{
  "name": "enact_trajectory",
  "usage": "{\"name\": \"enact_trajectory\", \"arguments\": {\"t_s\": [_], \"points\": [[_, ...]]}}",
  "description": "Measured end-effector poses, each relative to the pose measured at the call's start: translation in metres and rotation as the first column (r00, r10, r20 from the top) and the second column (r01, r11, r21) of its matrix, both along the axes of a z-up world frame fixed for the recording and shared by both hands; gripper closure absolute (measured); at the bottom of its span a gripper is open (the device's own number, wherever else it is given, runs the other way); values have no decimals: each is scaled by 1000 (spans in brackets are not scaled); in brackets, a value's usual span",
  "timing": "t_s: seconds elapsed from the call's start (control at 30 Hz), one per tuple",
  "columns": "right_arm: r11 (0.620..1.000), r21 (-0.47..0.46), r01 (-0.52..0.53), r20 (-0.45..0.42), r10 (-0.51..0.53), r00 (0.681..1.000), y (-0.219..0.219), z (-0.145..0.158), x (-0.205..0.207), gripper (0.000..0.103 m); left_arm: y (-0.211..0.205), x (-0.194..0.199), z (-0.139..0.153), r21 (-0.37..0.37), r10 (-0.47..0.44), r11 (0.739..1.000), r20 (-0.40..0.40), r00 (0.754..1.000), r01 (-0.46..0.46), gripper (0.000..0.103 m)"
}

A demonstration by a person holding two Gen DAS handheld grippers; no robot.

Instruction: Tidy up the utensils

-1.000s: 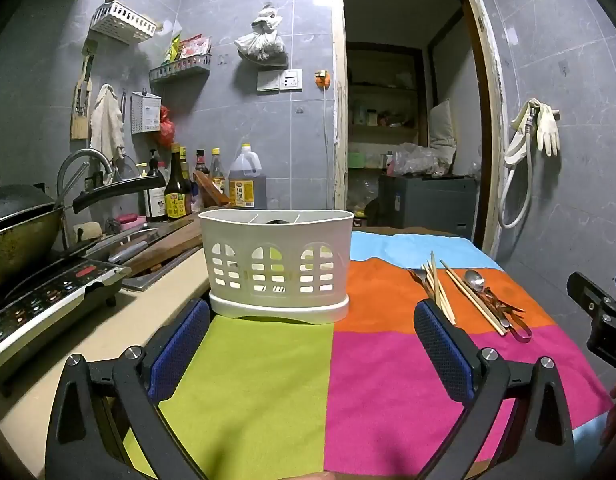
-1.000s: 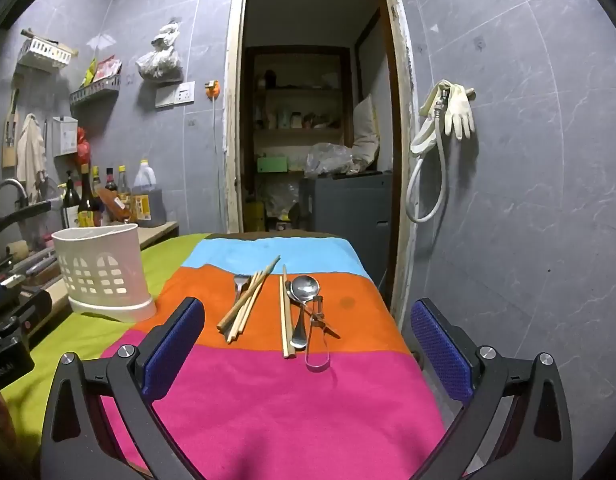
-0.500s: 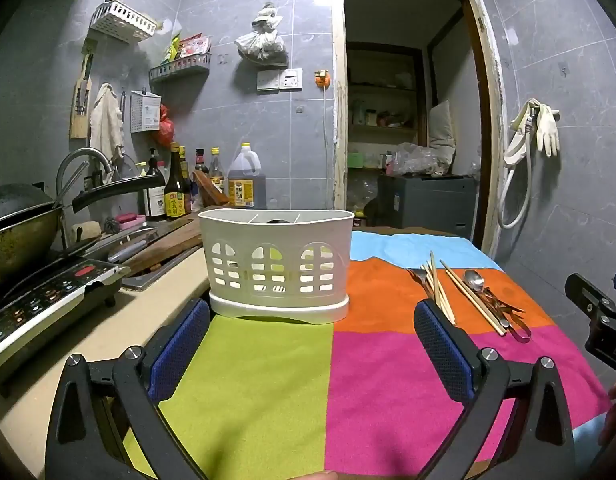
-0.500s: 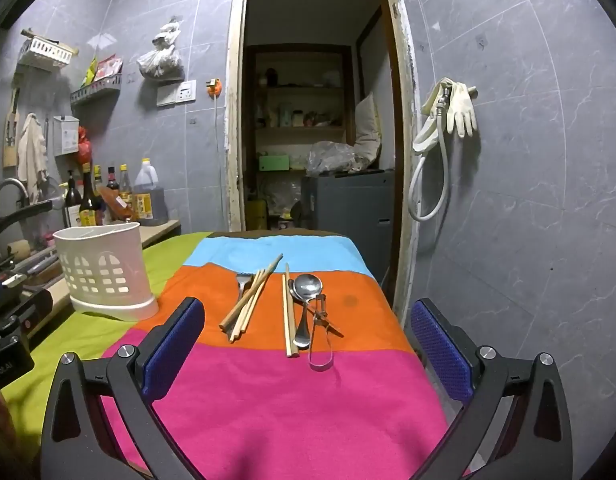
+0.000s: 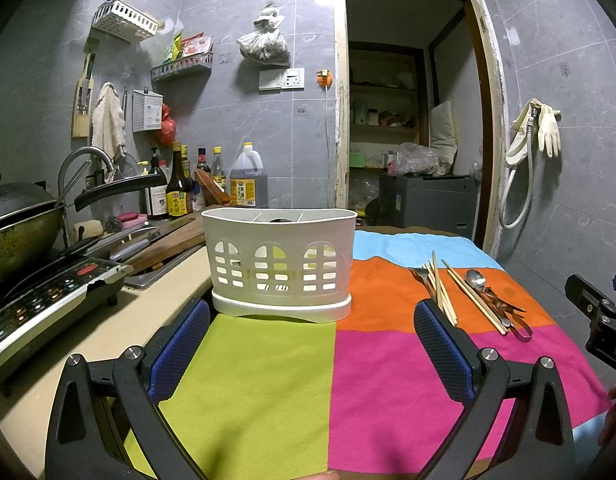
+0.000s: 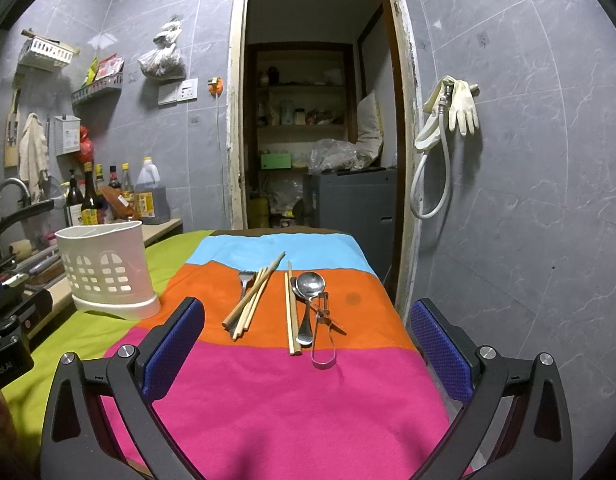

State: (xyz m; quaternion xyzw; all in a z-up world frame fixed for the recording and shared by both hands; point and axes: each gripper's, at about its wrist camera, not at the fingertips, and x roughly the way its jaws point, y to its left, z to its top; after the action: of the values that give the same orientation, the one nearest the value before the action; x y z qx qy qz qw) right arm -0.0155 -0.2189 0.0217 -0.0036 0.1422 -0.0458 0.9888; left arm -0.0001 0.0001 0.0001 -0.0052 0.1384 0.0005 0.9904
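A white slotted utensil holder (image 5: 279, 268) (image 6: 106, 270) stands on the striped cloth, straight ahead of my left gripper (image 5: 310, 344), which is open and holds nothing. On the orange band lie a bundle of wooden chopsticks (image 6: 252, 300) over a fork (image 6: 245, 280), another chopstick pair (image 6: 290, 312), a metal spoon (image 6: 308, 300) and a peeler (image 6: 323, 332). The same pile shows at the right of the left wrist view, chopsticks (image 5: 440, 292) and spoon (image 5: 476, 280). My right gripper (image 6: 306, 344) is open just short of the pile, empty.
A multicoloured cloth (image 6: 268, 392) covers the table. At the left are an induction hob (image 5: 40, 300), a wok (image 5: 16, 224), a sink tap (image 5: 80, 160) and sauce bottles (image 5: 180, 192). A doorway (image 6: 316, 140) opens behind the table; the table's right edge drops off by the tiled wall.
The right gripper has eased slightly forward towards the utensil pile. The left gripper is almost still; nothing was picked up or let go.
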Motion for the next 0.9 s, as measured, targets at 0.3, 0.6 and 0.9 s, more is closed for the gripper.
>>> {"name": "enact_trajectory", "arguments": {"t_s": [0.3,0.6,0.9], "points": [[1000,1,0,-3,0,1000,1,0,-1,0,0,0,0,0,1,1000,-3,1000,-1,3],[1000,6,-3,-11,3,1000,5,-3,1,0,3,-3,-8,-1,1,1000,-4,1000,-1,3],[1000,11,-5,-15,5,1000,5,-4,2,0,3,-2,-7,-2,2,1000,-5,1000,-2,3]]}}
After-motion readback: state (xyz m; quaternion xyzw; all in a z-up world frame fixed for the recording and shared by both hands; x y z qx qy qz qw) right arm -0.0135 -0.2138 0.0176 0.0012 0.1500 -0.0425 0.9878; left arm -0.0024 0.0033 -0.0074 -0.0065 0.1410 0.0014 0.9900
